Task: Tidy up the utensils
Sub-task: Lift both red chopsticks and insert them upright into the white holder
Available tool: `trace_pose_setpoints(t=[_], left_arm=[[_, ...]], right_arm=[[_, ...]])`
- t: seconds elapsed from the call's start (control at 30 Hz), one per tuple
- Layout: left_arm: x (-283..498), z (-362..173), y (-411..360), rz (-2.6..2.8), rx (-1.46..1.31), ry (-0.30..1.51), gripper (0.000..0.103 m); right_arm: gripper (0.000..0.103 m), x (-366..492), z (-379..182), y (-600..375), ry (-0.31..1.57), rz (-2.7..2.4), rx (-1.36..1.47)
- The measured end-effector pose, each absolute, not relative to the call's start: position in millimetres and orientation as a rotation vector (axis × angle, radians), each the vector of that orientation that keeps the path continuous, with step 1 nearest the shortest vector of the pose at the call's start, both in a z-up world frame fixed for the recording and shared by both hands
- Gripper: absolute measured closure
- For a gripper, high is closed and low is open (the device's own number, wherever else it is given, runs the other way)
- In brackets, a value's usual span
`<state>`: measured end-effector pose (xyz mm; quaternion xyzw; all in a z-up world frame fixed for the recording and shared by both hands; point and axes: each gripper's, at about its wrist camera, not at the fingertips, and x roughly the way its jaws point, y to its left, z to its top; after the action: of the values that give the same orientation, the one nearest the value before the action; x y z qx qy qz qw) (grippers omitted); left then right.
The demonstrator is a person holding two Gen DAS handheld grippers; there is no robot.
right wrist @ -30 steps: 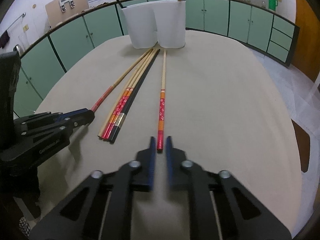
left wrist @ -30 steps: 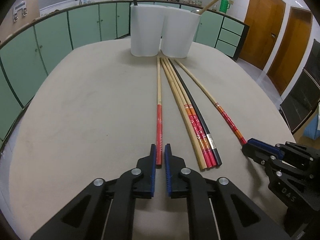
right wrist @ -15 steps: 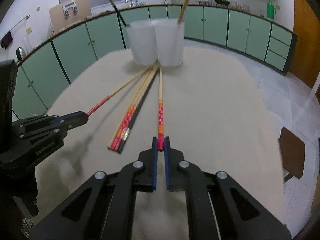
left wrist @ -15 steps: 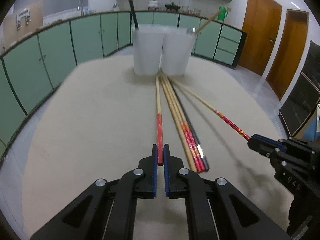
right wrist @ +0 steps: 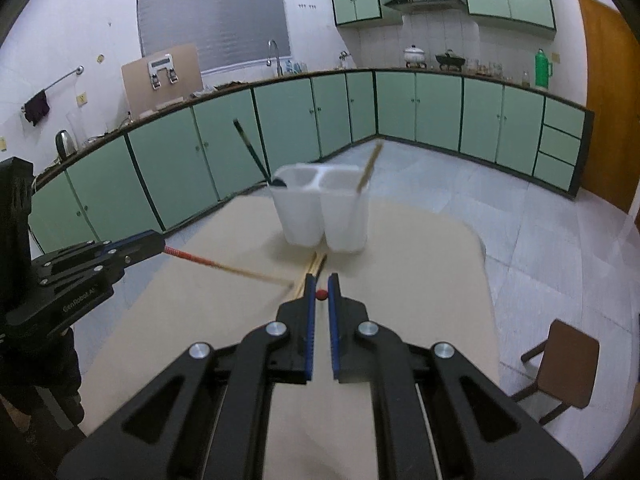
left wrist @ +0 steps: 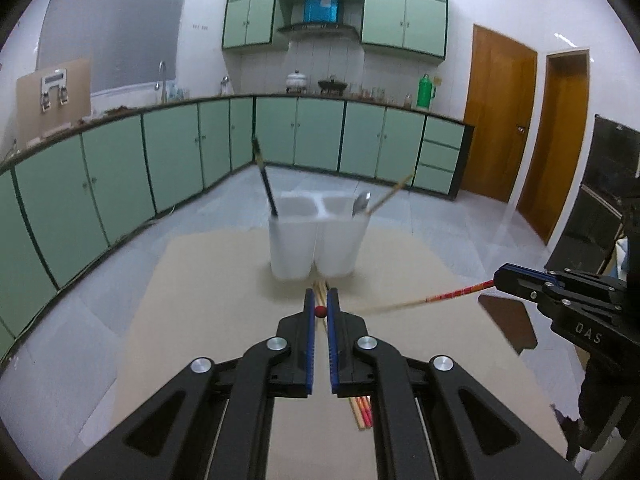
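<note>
My left gripper [left wrist: 320, 300] is shut on the red end of a chopstick [left wrist: 320, 311], lifted above the table and pointing at the white two-compartment holder [left wrist: 316, 246]. My right gripper [right wrist: 321, 283] is shut on the red end of another chopstick [right wrist: 321, 294], also lifted. In the left wrist view the right gripper [left wrist: 498, 278] shows at the right with its chopstick [left wrist: 440, 296]. In the right wrist view the left gripper [right wrist: 162, 245] shows at the left with its chopstick [right wrist: 224, 266]. Several chopsticks [left wrist: 363, 410] lie on the table.
The holder [right wrist: 324, 212] holds a black chopstick [left wrist: 264, 178] in its left cup, and a spoon [left wrist: 361, 202] and a wooden chopstick [left wrist: 390, 194] in its right. The beige table [left wrist: 200, 300] ends just behind the holder. A brown chair [right wrist: 568, 364] stands to the right.
Both grippers have risen from the table, each lifting its red-ended chopstick. The view has tilted up and the holder looks farther away.
</note>
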<state>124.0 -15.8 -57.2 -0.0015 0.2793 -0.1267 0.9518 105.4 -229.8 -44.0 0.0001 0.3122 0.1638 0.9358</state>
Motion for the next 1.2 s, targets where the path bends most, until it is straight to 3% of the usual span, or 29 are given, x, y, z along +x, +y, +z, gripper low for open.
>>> trace_pose_setpoints(t=[0.57,1.0,1.2], left_arm=[[140.5,-23.6,-16.4,-0.327,-0.003,0.510,0.097],[174.2,61.9,-25.8,-0.331,0.027,0.298,0.097],[207.5,68.8,-31.9,-0.306,0.041,0.281,0.098]], right_arm=[[0.098,131.6,18.1,-225.6,0.614,0.417,-0.045],[0.098,180.0,120.8,-229.8,0.400,0.411,-0.046],[0.098,221.3,132.3,-227.7,0.347,0.368,-0.041]])
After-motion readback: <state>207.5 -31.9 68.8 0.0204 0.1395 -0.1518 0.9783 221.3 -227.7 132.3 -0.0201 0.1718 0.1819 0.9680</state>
